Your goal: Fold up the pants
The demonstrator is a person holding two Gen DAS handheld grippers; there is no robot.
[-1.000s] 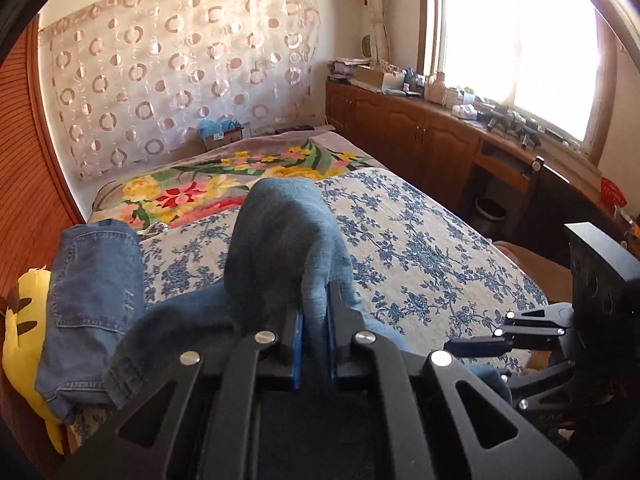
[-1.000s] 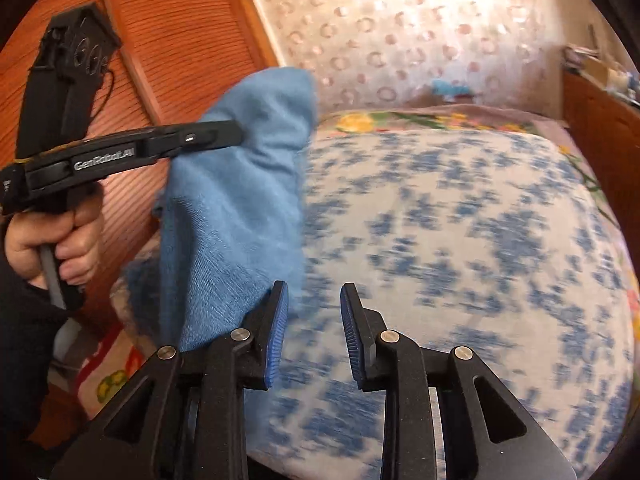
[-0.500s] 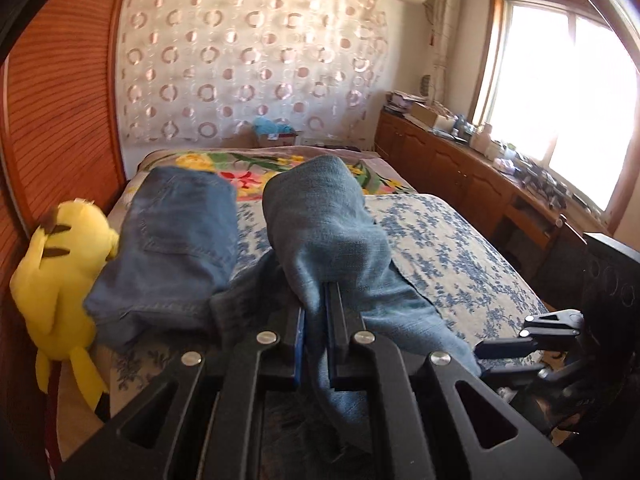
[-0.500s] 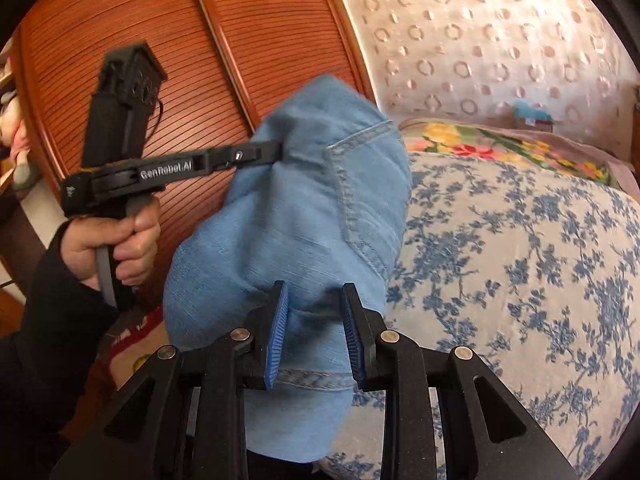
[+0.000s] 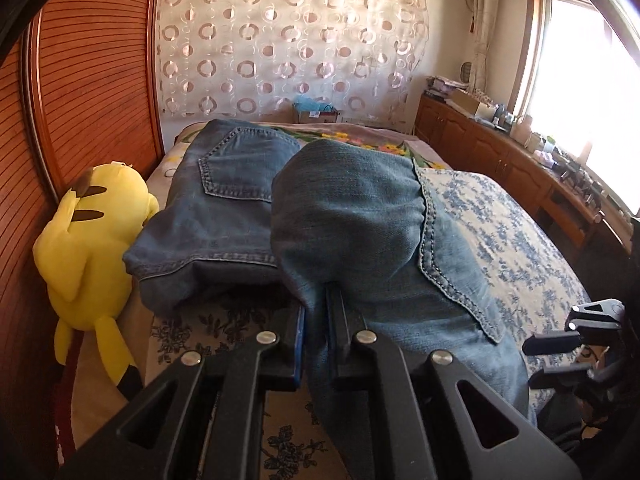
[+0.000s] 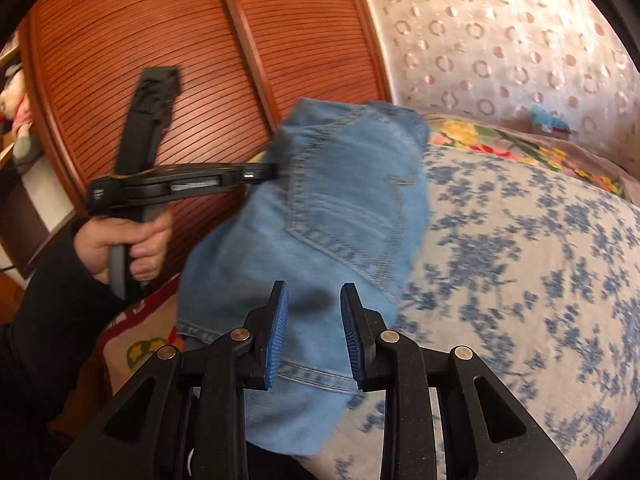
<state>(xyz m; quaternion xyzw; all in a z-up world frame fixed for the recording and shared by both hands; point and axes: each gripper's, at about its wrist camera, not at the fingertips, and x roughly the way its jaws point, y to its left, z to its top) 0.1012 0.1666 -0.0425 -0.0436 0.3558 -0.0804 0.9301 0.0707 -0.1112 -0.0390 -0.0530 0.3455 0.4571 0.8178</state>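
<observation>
The blue denim pants [image 5: 360,232] bulge up in a bundle right in front of my left gripper [image 5: 316,304]. Its pads pinch a fold of the denim, and the jaws are just starting to open. The right wrist view shows the same pants [image 6: 320,208] hanging from the left gripper [image 6: 268,171] over the bed's left side, back pocket towards me. A hand [image 6: 132,248] holds that gripper's handle. My right gripper [image 6: 314,308] stands open close behind the hanging denim, its pads not pressing on it. It also shows at the edge of the left wrist view, the right gripper [image 5: 572,332].
A second pair of jeans [image 5: 224,216] lies folded on the bed's left side, beside a yellow plush toy [image 5: 92,248]. The blue-flowered bedspread [image 5: 500,240] stretches to the right. A slatted wooden wardrobe [image 6: 160,20] runs along the left; a low cabinet [image 5: 500,152] stands under the window.
My left gripper has carried the pants leftwards and down, close to the folded jeans and the plush toy. The right gripper has followed, and the denim now fills the space before its jaws.
</observation>
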